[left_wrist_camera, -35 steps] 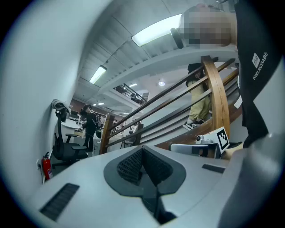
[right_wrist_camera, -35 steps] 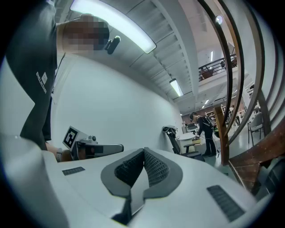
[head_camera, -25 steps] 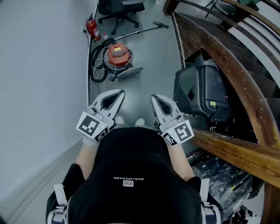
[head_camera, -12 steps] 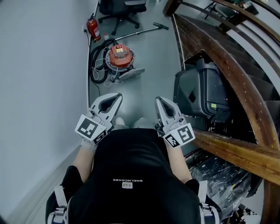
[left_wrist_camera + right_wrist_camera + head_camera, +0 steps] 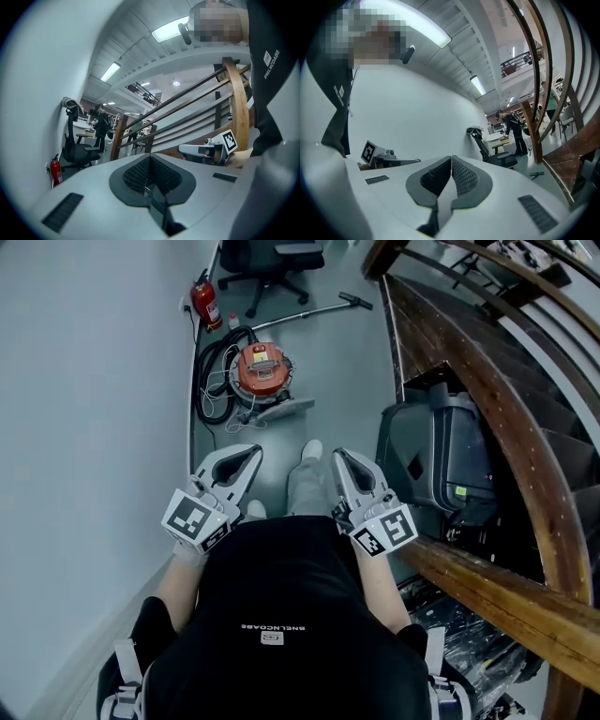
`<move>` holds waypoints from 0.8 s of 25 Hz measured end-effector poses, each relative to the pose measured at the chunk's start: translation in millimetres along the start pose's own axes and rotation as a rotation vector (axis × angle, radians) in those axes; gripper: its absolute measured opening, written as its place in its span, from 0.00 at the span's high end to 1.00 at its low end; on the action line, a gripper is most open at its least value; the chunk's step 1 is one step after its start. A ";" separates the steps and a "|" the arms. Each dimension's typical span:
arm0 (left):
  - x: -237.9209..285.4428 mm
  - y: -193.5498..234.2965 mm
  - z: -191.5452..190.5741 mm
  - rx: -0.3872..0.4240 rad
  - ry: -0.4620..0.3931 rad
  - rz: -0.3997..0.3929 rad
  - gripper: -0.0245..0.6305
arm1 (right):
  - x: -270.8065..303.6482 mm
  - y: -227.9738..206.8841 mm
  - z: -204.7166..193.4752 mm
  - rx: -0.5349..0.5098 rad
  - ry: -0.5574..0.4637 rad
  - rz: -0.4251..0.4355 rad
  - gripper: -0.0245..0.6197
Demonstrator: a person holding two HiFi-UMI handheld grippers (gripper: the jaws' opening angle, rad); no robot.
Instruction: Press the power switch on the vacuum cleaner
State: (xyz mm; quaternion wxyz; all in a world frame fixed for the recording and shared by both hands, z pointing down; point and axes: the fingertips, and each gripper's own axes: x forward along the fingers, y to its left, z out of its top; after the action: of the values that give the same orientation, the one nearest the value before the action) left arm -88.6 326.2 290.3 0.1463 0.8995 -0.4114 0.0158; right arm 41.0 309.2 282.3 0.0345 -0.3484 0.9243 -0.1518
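Round orange canister vacuum cleaner [image 5: 262, 368] sits on grey floor [image 5: 345, 367], close to white wall [image 5: 94, 390], well ahead of the person. Black coiled hose [image 5: 210, 382] lies on its left side, touching it; metal wand [image 5: 298, 314] runs away up-right. Red fire extinguisher [image 5: 203, 304] and black office chair [image 5: 269, 257] are beyond it. Left gripper [image 5: 249, 456] and right gripper [image 5: 339, 458] are held at waist level, side by side, apart, both well short of the vacuum. Each gripper is clenched, pads together, nothing between them. Dark grey bin [image 5: 433, 451] and curved wooden stair railing [image 5: 492, 390] on the right.
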 end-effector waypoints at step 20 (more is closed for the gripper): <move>230.7 130.7 30.1 -0.009 0.099 0.286 0.94 | 119.7 -234.4 60.6 0.052 0.112 0.208 0.92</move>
State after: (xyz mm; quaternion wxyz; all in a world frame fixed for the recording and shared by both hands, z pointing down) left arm -36.2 67.4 328.5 0.1666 0.8292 -0.5277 0.0791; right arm 109.5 48.6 301.1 0.0074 -0.2405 0.9518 -0.1904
